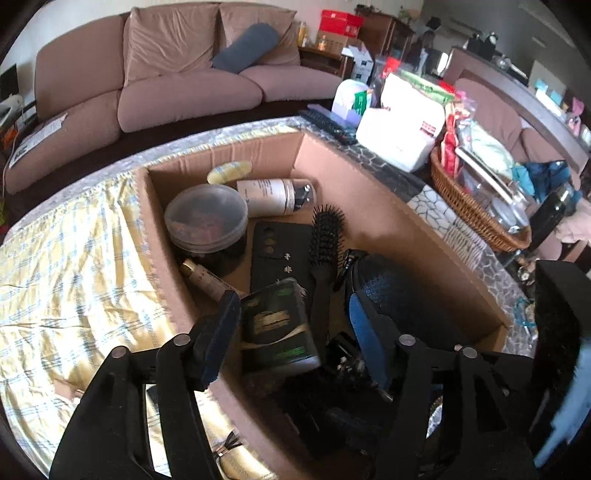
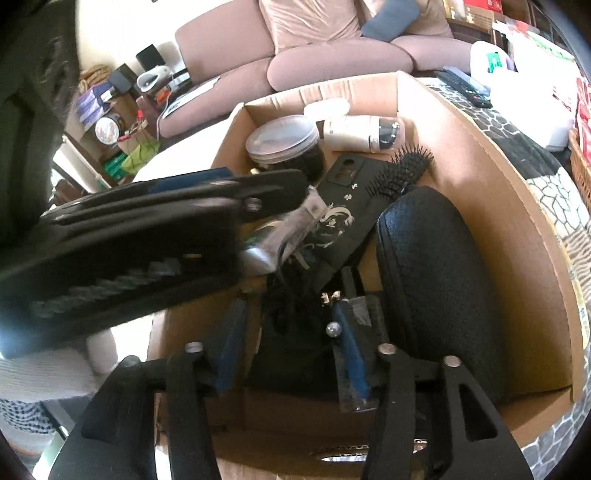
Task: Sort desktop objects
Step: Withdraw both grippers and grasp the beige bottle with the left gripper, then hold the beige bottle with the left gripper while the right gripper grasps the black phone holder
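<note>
A pinkish-brown sofa stands behind the table, a grey bolster cushion lying on its seat. Right of the sofa sits a red box; nearer, a wicker basket holds packets.

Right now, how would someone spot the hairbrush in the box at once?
Look in the open cardboard box on the table. The hairbrush lies mid-box, right of the flat black phone case. It alone has a bristled head and a long handle.
</note>
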